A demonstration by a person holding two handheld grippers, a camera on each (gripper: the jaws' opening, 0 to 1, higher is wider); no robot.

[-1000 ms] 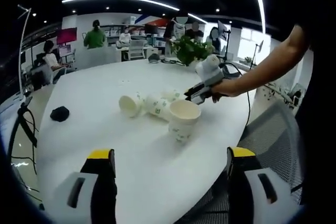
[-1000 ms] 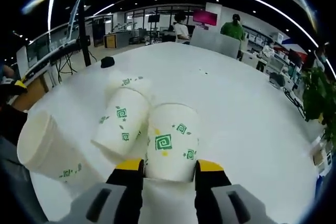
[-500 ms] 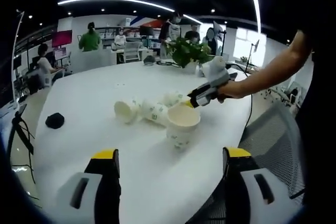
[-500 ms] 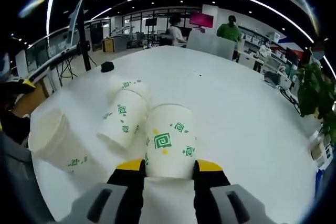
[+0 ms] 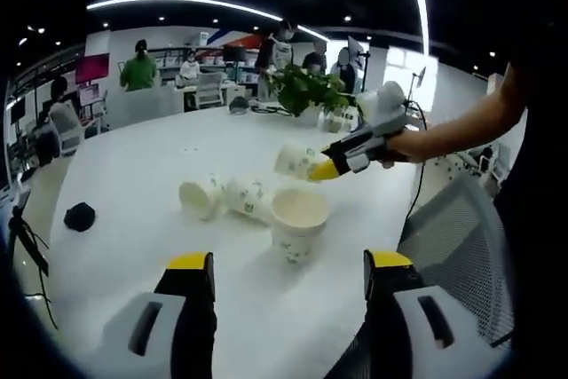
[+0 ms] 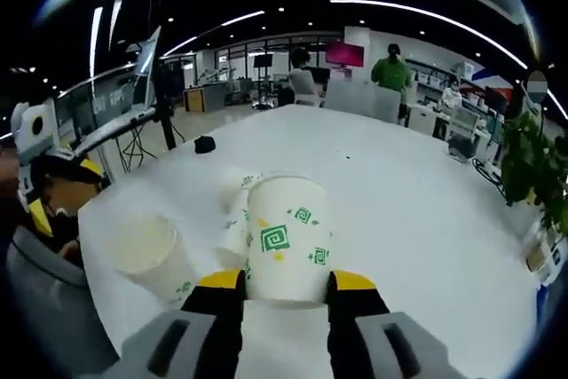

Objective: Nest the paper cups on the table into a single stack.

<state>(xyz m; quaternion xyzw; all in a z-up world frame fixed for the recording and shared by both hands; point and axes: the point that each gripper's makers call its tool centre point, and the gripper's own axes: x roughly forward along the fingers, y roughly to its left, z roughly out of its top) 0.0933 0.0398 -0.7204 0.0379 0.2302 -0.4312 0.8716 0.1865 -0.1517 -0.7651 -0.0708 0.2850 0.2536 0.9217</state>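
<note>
Your right gripper (image 6: 284,286) pinches 1 paper cup (image 6: 286,237); the upright cup (image 5: 299,222) stands below-left, mouth up. Left gripper (image 5: 289,274) spread.

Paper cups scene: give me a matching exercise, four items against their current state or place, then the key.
Items:
1. held cup
2. upright cup
3. lying cups
4. black object

States:
A. on their sides on the table, beside the upright cup
B. standing, mouth up, empty
C. lifted off the table between the jaws of the right gripper
D. alone near the far-left table edge in the left gripper view

Pairs: 1-C, 2-B, 3-A, 4-D
</note>
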